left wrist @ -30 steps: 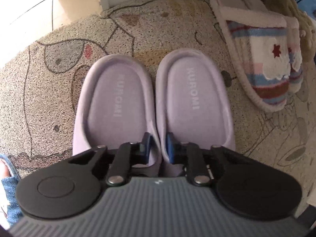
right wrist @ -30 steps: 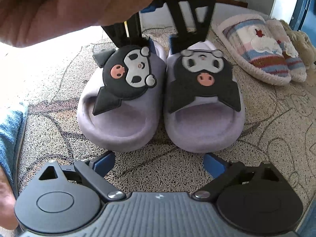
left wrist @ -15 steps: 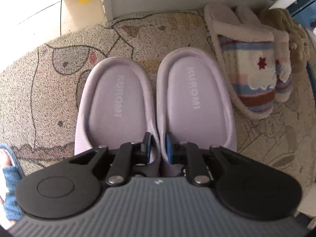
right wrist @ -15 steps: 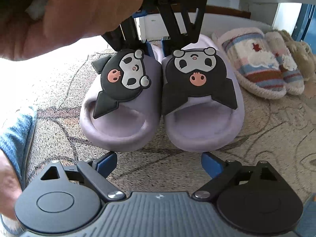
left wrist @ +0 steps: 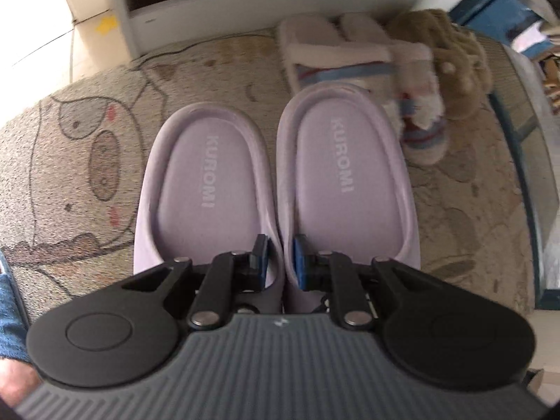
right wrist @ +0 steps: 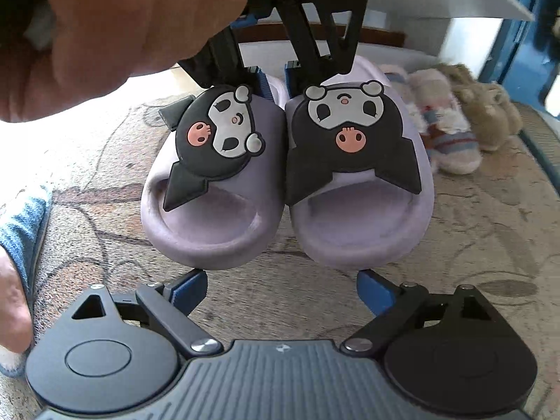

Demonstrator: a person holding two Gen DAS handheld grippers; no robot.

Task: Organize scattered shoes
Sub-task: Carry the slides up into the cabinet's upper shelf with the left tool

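Lilac slippers [right wrist: 287, 189] with black cartoon faces; beige patterned mat [right wrist: 472, 245].

Striped slippers [left wrist: 353, 70] blurred, partly hidden behind purple slippers [left wrist: 346, 182]; a hand [right wrist: 122, 31] is cut off at the frame top.

Daylight from upper left, floor [left wrist: 31, 17] blown out white. Striped slippers [left wrist: 353, 70] motion-blurred. Strong fisheye bending at edges. Hand [right wrist: 122, 28] close, soft-focus.

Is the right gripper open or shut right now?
Open. The right gripper's blue fingertips sit spread wide apart, empty, before the purple Kuromi slippers.
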